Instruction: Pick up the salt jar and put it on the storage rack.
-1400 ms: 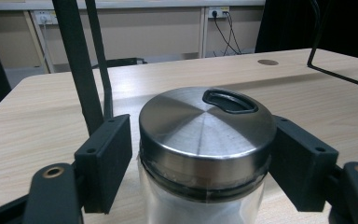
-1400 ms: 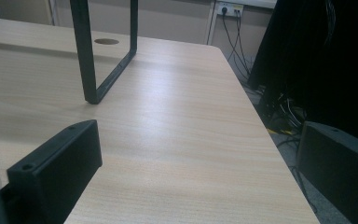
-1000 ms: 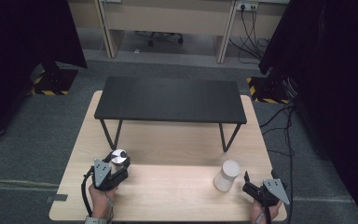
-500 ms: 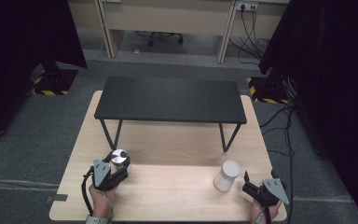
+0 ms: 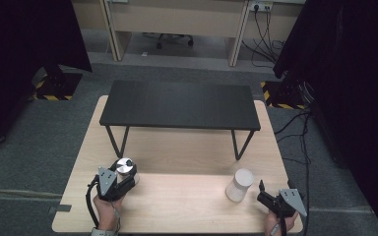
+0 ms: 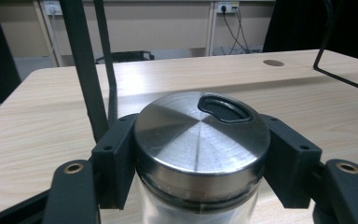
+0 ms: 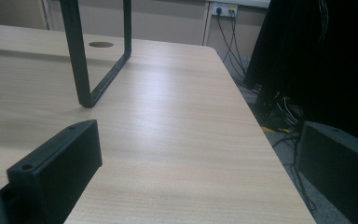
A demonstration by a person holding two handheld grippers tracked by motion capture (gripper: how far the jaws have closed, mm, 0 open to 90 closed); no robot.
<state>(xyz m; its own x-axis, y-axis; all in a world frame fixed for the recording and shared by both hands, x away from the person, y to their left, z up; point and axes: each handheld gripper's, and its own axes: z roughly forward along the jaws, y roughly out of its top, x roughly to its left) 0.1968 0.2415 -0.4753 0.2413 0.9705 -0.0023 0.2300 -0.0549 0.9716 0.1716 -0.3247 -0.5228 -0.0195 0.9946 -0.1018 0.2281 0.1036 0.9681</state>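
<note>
A glass jar with a brushed steel lid (image 6: 200,140) stands on the wooden table (image 5: 187,147) near its front left. My left gripper (image 6: 200,161) is shut on it, one jaw pressed to each side just under the lid. From above, the jar (image 5: 124,164) sits at the tip of the left gripper (image 5: 123,173). A white cylindrical container (image 5: 239,184) stands at the front right. My right gripper (image 5: 262,192) rests just right of it, apart from it. In the right gripper view the right gripper (image 7: 200,135) is open, with bare table between its jaws.
A low black bench (image 5: 179,105) on thin metal legs stands across the back half of the table; one leg (image 6: 86,70) rises just left of the jar, another leg (image 7: 79,60) stands ahead of the right gripper. Cables (image 5: 300,132) trail on the floor to the right.
</note>
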